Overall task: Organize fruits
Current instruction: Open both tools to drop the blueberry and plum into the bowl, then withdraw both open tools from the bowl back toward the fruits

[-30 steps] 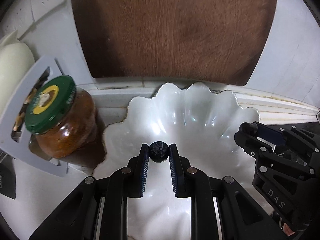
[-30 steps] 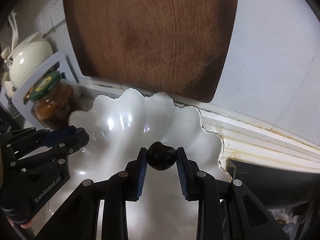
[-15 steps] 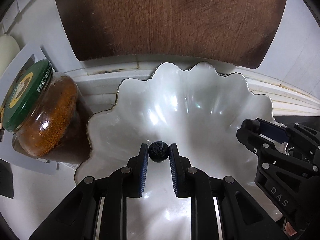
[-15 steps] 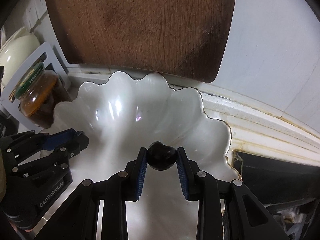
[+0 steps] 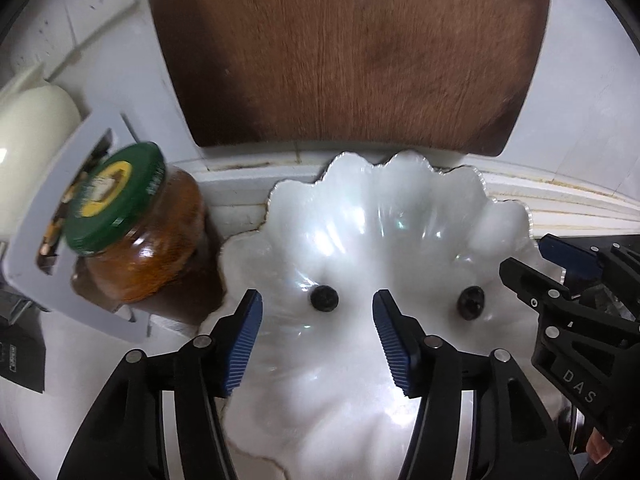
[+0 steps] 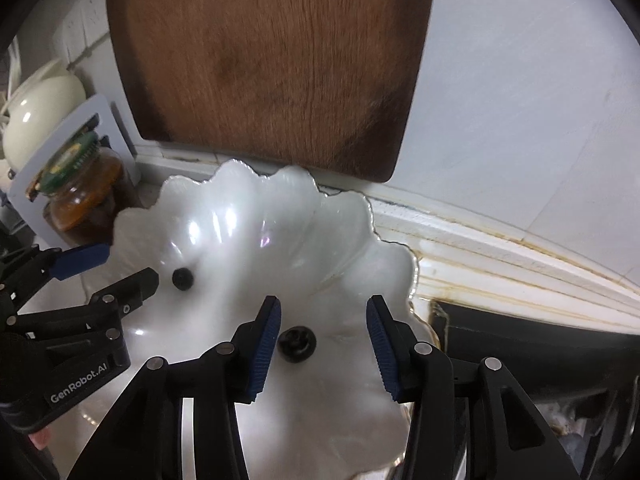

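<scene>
A white shell-shaped dish [image 5: 360, 208] [image 6: 256, 208] sits on the counter. Two small dark round fruits lie in it. In the left wrist view, one fruit [image 5: 324, 298] lies between and just beyond my open left gripper [image 5: 316, 320], and the other fruit [image 5: 471, 302] lies to the right by the right gripper's fingers [image 5: 568, 256]. In the right wrist view, my right gripper [image 6: 323, 330] is open with one fruit [image 6: 297, 344] lying in the dish between its fingers. The other fruit [image 6: 183, 279] lies by the left gripper's fingers [image 6: 82, 260]. Both grippers are empty.
A brown wooden board [image 5: 344, 52] [image 6: 272, 64] leans on the wall behind the dish. A green-lidded jar [image 5: 136, 232] [image 6: 80, 188] stands left of the dish, with a grey holder [image 5: 36, 240] and a cream pot [image 6: 38, 108] behind it. A dark surface [image 6: 532, 344] lies right.
Both grippers have opened and let go of their fruits, which now lie in the dish. Both grippers have drawn back a little.
</scene>
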Demonstrator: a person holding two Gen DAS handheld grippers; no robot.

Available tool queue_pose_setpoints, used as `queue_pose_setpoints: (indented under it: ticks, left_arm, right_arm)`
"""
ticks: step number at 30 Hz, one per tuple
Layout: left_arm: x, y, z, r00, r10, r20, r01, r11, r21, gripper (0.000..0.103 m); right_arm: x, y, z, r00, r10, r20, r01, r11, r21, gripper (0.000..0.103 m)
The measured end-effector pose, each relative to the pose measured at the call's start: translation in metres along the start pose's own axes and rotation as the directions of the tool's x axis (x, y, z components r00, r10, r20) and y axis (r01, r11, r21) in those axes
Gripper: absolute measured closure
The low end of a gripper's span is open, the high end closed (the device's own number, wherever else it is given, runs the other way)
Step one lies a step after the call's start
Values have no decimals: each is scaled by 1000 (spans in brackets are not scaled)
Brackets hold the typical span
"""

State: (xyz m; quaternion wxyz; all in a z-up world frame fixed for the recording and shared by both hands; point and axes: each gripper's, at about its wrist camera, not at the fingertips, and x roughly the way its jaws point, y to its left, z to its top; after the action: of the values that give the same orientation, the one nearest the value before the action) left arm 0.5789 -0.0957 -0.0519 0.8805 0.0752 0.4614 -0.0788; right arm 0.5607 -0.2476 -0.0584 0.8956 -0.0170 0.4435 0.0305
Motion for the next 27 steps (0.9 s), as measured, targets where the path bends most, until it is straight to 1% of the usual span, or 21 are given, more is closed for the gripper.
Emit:
queue_pose_setpoints:
  ticks: [3, 7, 10, 12, 14, 15, 16, 22, 27]
  left_arm:
    - [-17, 3, -4, 999, 13, 35, -14, 1000, 13, 40]
    - [-36, 9, -11, 997, 24, 77, -24, 1000, -1, 34]
    - [-51, 12, -18, 994, 36, 105, -35, 999, -3, 33]
    - [-62, 14, -24, 991, 40, 126, -40, 999, -5, 28]
    - [-72, 16, -29, 989, 40, 143, -39, 999, -8, 25]
    - [-78, 16, -32, 987, 44, 152, -43, 999, -6, 25]
    - [-83, 17, -35, 986, 48, 158, -48, 999, -6, 25]
    - [-117, 21, -56, 978, 51, 200, -47, 999, -23, 22]
    - [-146, 18, -77, 966, 54, 253, -54, 999, -11, 21]
  right_arm:
    - [-18, -4, -5, 1000, 7, 28, -7, 1000, 9, 57]
    - [-40, -2, -10, 998, 6, 65, -7, 1000, 11, 57]
    - [-58, 1, -16, 995, -2, 99, 1, 1000, 4, 57]
    - [-66, 3, -19, 993, -9, 120, 9, 1000, -3, 57]
    - [-76, 5, -22, 990, -12, 141, 14, 1000, -13, 54]
    - [-82, 5, -26, 989, -13, 150, 16, 1000, -15, 48]
    - [-88, 6, -28, 987, -12, 158, 15, 1000, -17, 46]
    - [-112, 11, -45, 982, 1, 188, 2, 1000, -16, 46]
    - [-134, 13, -65, 977, 7, 215, -6, 1000, -6, 46]
